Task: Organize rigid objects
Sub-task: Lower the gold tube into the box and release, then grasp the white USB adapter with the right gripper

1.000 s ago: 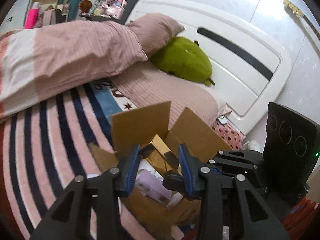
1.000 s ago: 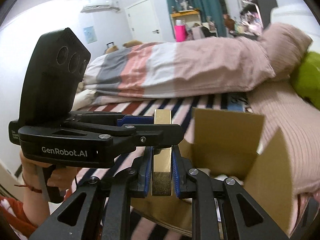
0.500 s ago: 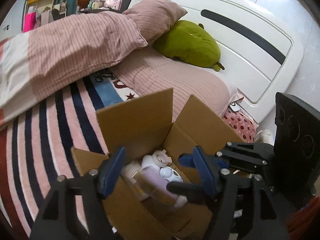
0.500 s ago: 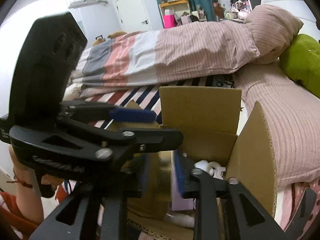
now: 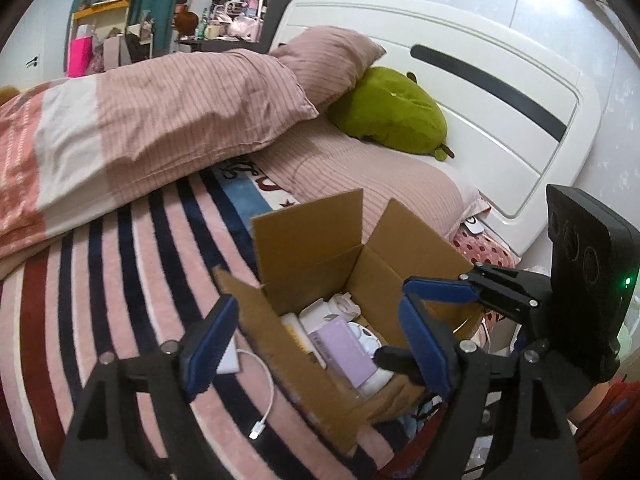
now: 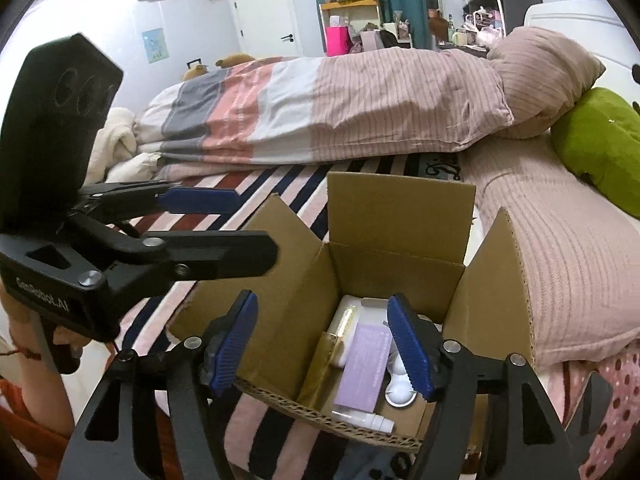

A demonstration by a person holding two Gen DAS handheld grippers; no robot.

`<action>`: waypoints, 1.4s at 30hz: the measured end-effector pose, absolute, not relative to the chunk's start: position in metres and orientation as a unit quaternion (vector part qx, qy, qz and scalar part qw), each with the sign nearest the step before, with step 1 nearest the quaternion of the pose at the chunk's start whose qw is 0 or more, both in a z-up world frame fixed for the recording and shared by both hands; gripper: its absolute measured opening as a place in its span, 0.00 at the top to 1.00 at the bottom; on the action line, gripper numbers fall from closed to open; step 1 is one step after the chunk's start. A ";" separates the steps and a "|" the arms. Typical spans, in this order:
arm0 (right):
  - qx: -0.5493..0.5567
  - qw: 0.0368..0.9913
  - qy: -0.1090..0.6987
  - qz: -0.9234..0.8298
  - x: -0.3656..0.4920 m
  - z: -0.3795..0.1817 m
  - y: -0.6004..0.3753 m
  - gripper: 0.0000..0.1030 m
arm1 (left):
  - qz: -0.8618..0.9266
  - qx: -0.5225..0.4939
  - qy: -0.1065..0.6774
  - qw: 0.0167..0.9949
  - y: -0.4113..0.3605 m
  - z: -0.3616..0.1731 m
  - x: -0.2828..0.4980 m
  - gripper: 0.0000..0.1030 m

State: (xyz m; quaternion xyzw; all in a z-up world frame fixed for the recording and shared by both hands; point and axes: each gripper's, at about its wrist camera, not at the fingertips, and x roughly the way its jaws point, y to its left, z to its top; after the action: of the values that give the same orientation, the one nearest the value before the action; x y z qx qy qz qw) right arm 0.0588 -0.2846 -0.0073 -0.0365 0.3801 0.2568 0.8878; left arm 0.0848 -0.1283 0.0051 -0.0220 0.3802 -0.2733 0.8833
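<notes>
An open cardboard box (image 5: 308, 240) (image 6: 400, 208) stands on the striped blanket at the bed's edge. Inside lie a lilac box (image 5: 344, 350) (image 6: 364, 364), a gold box (image 6: 320, 360), white pieces (image 6: 398, 388) and a small white bottle (image 6: 362, 418). My left gripper (image 5: 316, 344) is open and empty, above the box's near corner. My right gripper (image 6: 324, 344) is open and empty over the box's inside; it also shows in the left wrist view (image 5: 436, 292) at the box's right side. The left gripper shows in the right wrist view (image 6: 200, 220) left of the box.
A white charger with cable (image 5: 256, 392) lies on the striped blanket (image 5: 100, 280) left of the box. A folded pink duvet (image 5: 160, 120), pillow (image 5: 328, 56) and green plush (image 5: 392, 112) lie behind. The white headboard (image 5: 480, 112) stands right.
My right gripper held the gold box a second ago; it opened and the gold box now lies in the cardboard box. My left gripper opened wide and pulled back.
</notes>
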 end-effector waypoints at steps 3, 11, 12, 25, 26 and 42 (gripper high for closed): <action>-0.049 0.890 0.376 0.253 0.056 -0.001 -0.274 0.37 | -0.265 -0.032 0.372 0.889 -0.109 0.007 0.078 0.23; -0.072 0.897 0.333 0.281 0.040 0.020 -0.219 0.37 | -0.210 -0.058 0.353 0.910 -0.035 0.005 0.061 0.22; -0.072 0.896 0.329 0.290 0.038 0.021 -0.211 0.37 | -0.199 -0.062 0.352 0.912 -0.023 0.002 0.058 0.22; -0.086 0.857 0.368 0.351 0.013 -0.043 -0.098 0.38 | -0.122 -0.103 0.360 0.919 0.077 -0.054 0.030 0.22; -0.087 0.859 0.377 0.335 0.017 -0.055 -0.095 0.38 | -0.121 -0.106 0.360 0.919 0.081 -0.057 0.029 0.22; -0.066 0.890 0.449 0.049 0.117 -0.162 -0.117 0.47 | -0.099 -0.133 0.374 0.913 0.115 -0.085 0.017 0.22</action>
State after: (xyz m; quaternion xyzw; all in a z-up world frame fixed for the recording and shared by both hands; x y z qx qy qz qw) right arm 0.1171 -0.1174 -0.1619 -0.0658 0.4488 0.0488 0.8899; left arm 0.0167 0.1148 -0.0852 -0.1333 0.3736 -0.0994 0.9125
